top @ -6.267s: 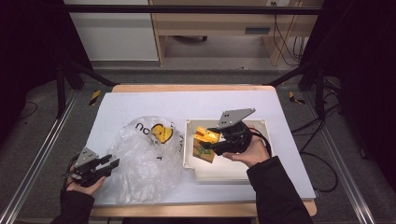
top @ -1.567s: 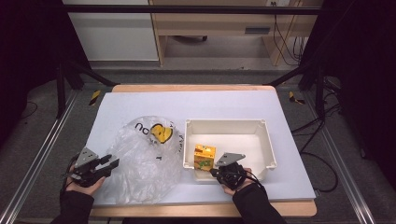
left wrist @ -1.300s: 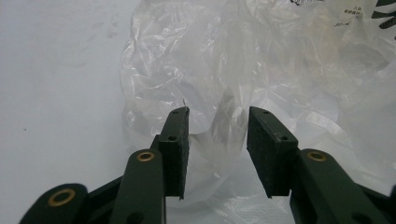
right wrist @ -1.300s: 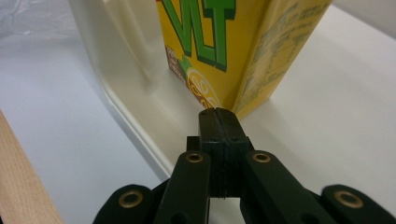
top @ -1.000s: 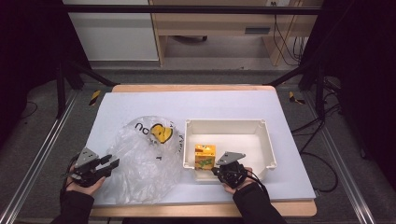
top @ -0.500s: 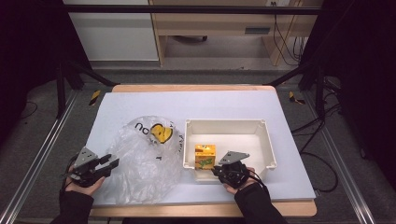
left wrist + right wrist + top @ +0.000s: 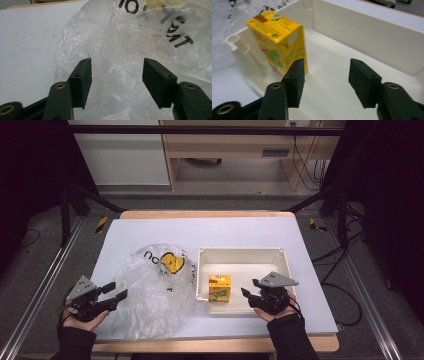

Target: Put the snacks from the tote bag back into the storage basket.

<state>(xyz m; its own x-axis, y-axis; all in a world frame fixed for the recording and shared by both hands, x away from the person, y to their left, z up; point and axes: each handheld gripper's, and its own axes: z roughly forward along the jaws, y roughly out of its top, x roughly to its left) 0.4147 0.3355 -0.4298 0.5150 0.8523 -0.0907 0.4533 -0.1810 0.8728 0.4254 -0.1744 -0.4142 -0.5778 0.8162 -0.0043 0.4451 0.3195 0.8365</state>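
Left gripper (image 7: 114, 293): hand-held at table's (image 7: 150, 227) near-left corner, jaws apart, empty. Right gripper (image 7: 247, 292): hand-held at table's near-right, jaws apart, empty.

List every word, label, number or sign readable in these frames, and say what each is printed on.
"no" plus a yellow round logo: partial black print on the clear plastic bag, high view.
Black letters on the bag in the left gripper view: cut off and blurred, unreadable.
Yellow carton in the white bin: small print and green graphic, too blurred to read.

A yellow carton (image 7: 219, 287) (green print) stands in a cream bin (image 7: 243, 255) beside a clear, black-lettered bag (image 7: 150, 290).
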